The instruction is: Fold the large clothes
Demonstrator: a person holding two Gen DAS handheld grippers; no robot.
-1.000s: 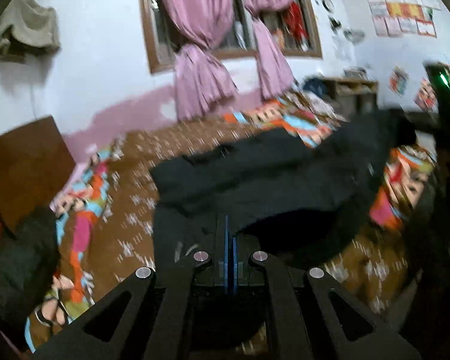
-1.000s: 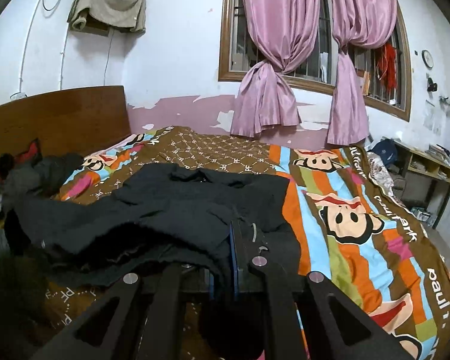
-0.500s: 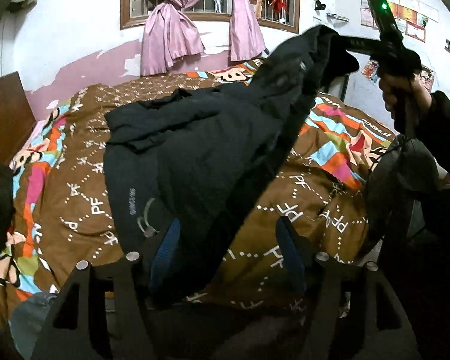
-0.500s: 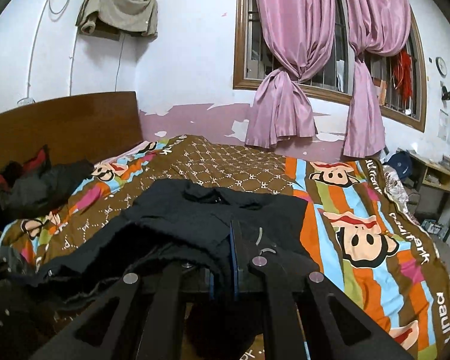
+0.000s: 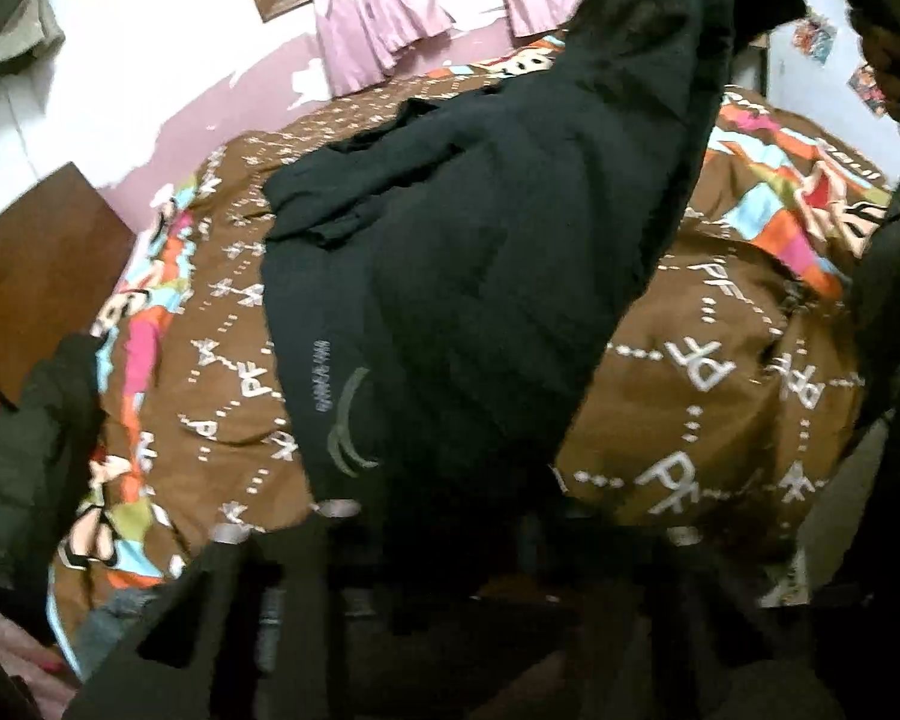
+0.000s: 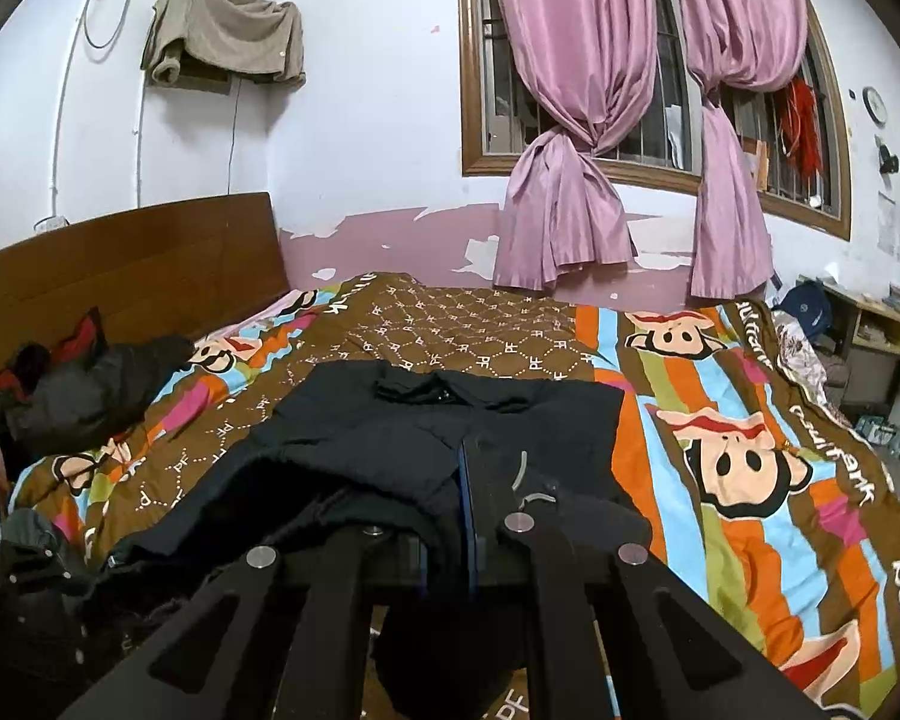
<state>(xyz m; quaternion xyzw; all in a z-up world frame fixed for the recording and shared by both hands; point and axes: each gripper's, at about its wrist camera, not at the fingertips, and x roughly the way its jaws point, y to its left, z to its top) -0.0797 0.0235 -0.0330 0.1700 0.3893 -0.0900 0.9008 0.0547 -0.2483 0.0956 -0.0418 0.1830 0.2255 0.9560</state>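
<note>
So we're at the bed (image 6: 750, 480), with its brown and cartoon-striped bedspread taking up most of both views, and the big black jacket (image 5: 480, 252) is spread across the middle of it, collar toward the window wall. A dark heap of other clothes (image 6: 90, 384) sits off by the headboard, well apart from our work.

What just changed: a second ago both of us had a hem corner pinched. Since then the left gripper (image 5: 450, 546) let go, swung down toward the near edge of the jacket, and its jaws are closing again right now. That view is blurry and dark at the bottom, so we can't tell whether the pads are actually pressing cloth yet, though black fabric does run right down between them.

The right gripper (image 6: 468, 516) hasn't let go at all: jaws clamped shut on the jacket's right hem corner, holding that side lifted off the bedspread. From the left view it shows up as a tall drape rising toward the top right.

Our read is that this is a re-grip lower down, so the lifted side can get carried over as the first fold. Nothing is folded yet.
</note>
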